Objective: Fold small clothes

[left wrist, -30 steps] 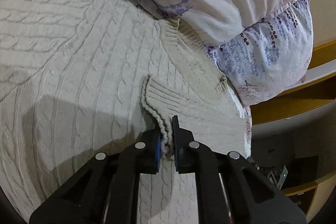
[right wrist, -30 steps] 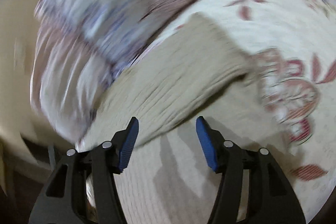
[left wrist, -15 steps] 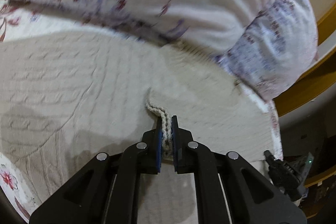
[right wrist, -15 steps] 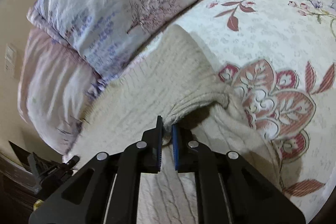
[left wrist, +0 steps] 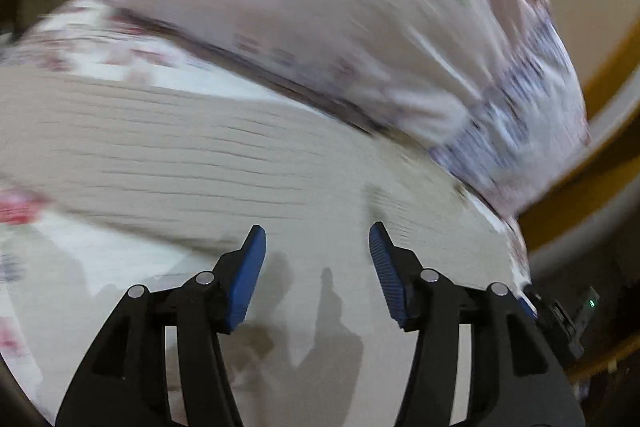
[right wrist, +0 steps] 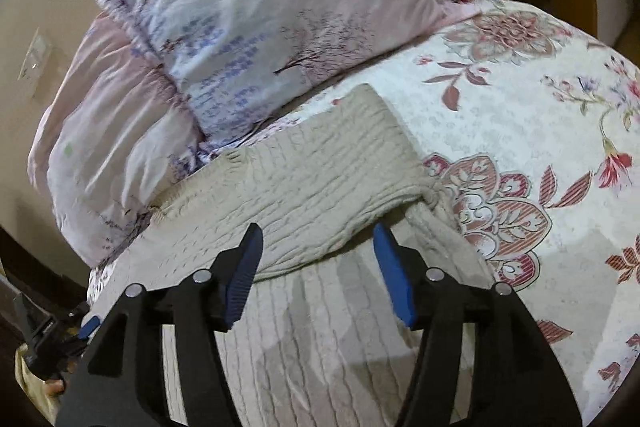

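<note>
- My right claw [right wrist: 318,267] has its ribbed blue pads [right wrist: 394,277] apart and opening wider, nothing pinched between them
- My left claw [left wrist: 316,267] is likewise apart and opening, empty, above blurred knit
- Just past the right pads lies the cream cable-knit sweater [right wrist: 304,195], flat on the bed, one sleeve [right wrist: 344,147] folded across its body as a thick ridged band
- The quilted bedspread [right wrist: 520,115] beneath is white with red-pink flower medallions
- Farthest off, two soft wrinkled pillows [right wrist: 256,15] in pale pink and lilac print, one leaning on the other
</note>
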`<action>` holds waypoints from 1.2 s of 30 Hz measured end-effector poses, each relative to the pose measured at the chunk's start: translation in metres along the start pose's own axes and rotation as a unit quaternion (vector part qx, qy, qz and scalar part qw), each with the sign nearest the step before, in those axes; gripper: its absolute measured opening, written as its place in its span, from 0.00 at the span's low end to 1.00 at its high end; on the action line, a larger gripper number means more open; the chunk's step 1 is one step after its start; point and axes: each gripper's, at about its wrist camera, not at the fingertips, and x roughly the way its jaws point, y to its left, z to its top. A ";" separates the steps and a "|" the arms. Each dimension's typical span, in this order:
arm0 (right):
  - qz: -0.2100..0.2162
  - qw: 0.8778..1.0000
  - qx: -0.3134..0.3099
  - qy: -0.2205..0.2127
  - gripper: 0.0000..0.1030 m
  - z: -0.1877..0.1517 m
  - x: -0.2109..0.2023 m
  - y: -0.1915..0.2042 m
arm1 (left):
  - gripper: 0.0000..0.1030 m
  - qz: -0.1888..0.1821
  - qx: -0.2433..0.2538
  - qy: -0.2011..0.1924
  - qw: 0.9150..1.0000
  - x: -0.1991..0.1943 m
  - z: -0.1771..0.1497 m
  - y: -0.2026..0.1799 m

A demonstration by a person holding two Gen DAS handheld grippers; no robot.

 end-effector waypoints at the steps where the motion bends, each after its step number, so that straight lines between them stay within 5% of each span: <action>1: 0.007 1.000 -0.005 0.004 0.57 -0.002 0.000 0.003 | 0.53 0.011 -0.010 -0.008 1.000 -0.006 0.000 0.008; 4: 0.021 1.000 -0.012 0.018 0.57 -0.006 0.005 0.011 | 0.53 0.056 -0.071 -0.029 0.995 -0.032 0.003 0.055; 8: 0.041 0.998 -0.025 0.037 0.57 -0.015 0.011 0.024 | 0.52 0.069 -0.169 -0.038 0.982 -0.043 0.006 0.105; 15: 0.058 0.996 -0.046 0.057 0.57 -0.025 0.012 0.040 | 0.48 0.024 -0.300 -0.074 0.951 -0.046 0.012 0.154; 22: 0.062 0.994 -0.057 0.064 0.59 -0.030 0.015 0.045 | 0.28 -0.007 -0.392 -0.106 0.914 -0.049 0.015 0.191; 26: 0.063 0.994 -0.062 0.064 0.60 -0.031 0.016 0.046 | 0.06 0.013 -0.392 -0.107 0.914 -0.052 0.017 0.196; 29: 0.064 0.994 -0.064 0.062 0.60 -0.031 0.014 0.047 | 0.06 0.011 -0.386 -0.114 0.915 -0.056 0.020 0.193; 36: 0.068 0.994 -0.067 0.059 0.61 -0.030 0.011 0.048 | 0.05 0.007 -0.323 -0.143 0.935 -0.068 0.041 0.154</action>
